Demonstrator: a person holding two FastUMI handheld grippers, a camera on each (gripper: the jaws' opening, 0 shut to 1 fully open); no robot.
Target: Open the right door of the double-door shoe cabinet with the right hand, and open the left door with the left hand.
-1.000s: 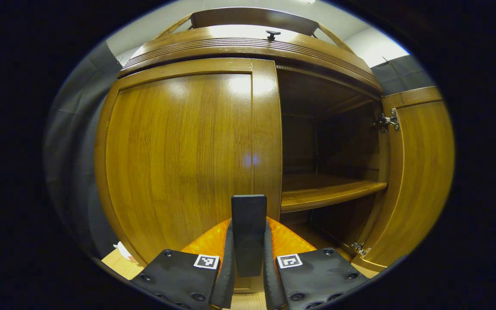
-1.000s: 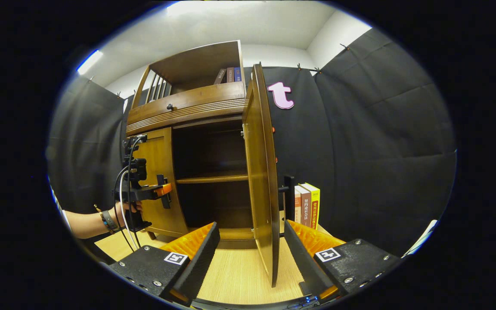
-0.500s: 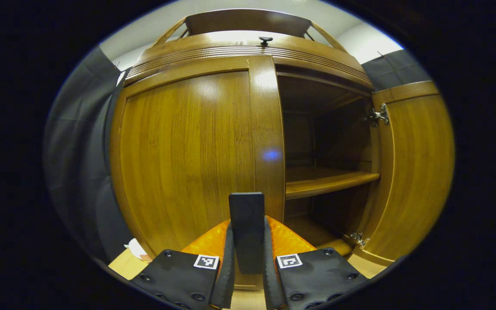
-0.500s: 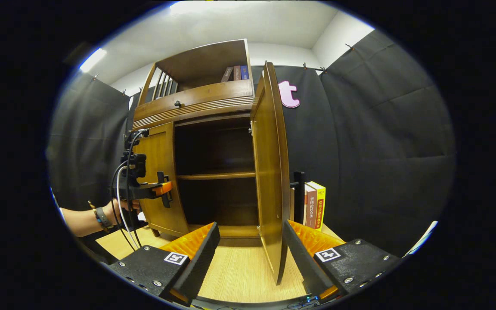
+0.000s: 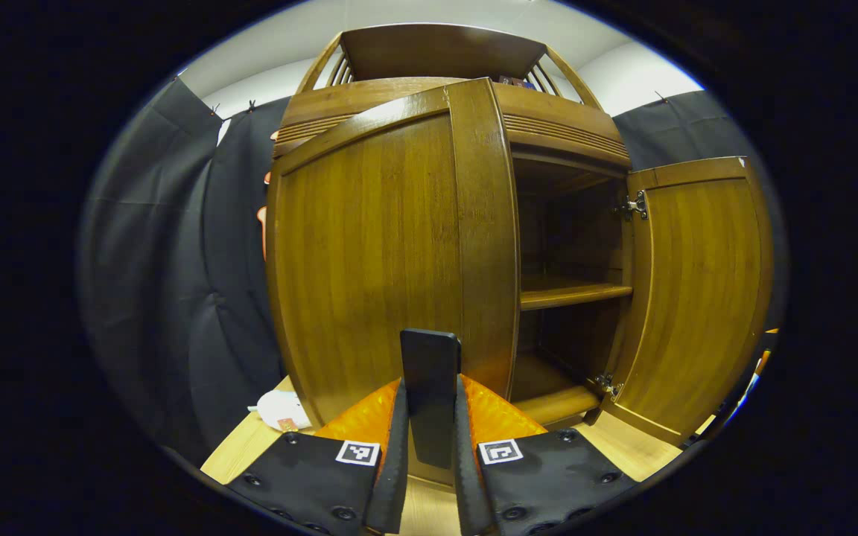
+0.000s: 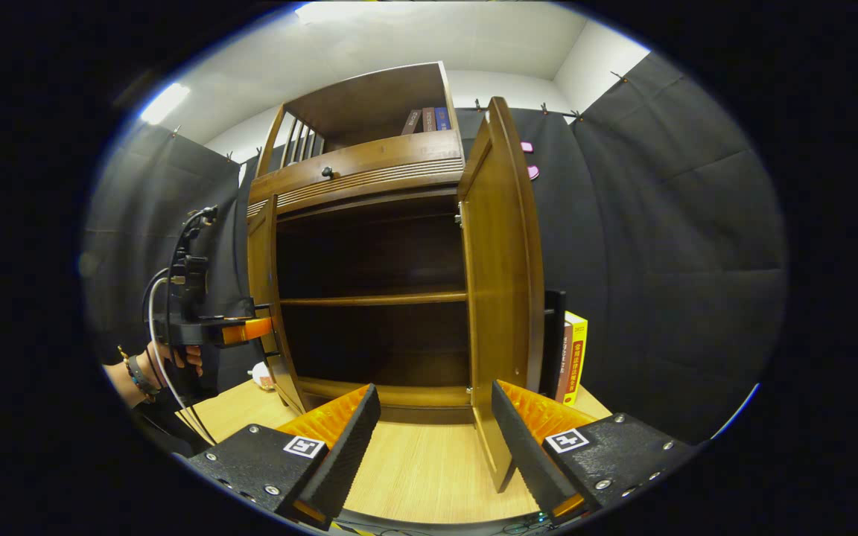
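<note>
Left fingers (image 5: 397, 447) pinching door handle (image 5: 430, 394), right fingers (image 6: 358, 432) spread

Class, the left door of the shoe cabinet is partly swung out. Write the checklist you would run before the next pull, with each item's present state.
1. Left hand-held gripper shut on the left door's handle: ok.
2. Left door fully open: not ok, it is partly swung out.
3. Right door open: ok, swung clear of the cabinet front.
4. Right hand-held gripper released: ok, fingers apart, holding nothing.
5. Swing path beside the left door clear: cannot tell; a small white object lies on the table near its lower edge.
6. Shelf bare: ok.
</note>
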